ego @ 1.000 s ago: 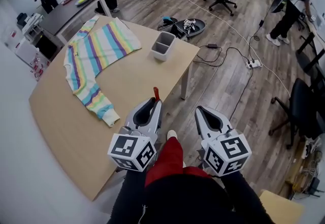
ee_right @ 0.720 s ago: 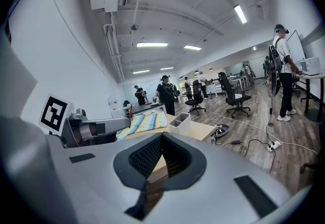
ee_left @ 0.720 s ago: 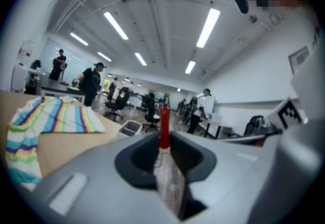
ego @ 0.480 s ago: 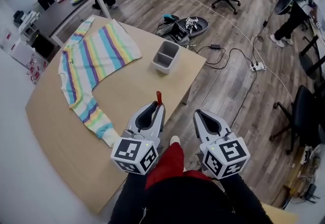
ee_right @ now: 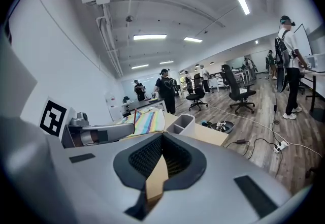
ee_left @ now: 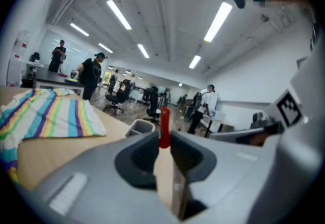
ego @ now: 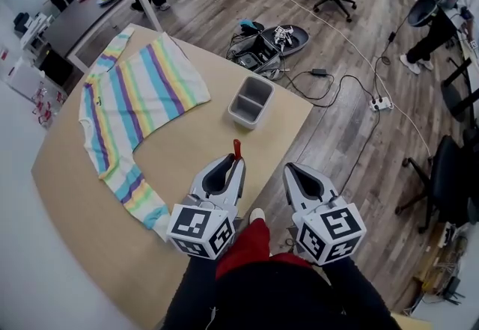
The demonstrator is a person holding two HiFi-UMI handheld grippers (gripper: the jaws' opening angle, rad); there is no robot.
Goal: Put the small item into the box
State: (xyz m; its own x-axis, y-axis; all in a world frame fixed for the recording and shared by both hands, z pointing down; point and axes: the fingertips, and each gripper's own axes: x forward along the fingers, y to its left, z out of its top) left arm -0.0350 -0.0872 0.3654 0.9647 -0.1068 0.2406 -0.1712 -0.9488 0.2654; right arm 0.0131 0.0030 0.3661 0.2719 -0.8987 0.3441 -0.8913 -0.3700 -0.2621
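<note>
Our left gripper clamps the small red plastic stick; our right gripper is closed on nothing. We should carry the stick far, over the grey plastic box, before releasing.

Small slim red item, upright, pinched at its lower end between the jaws of the left hand-held gripper, grey open-topped two-compartment box standing on the tabletop beyond it, well apart.
</note>
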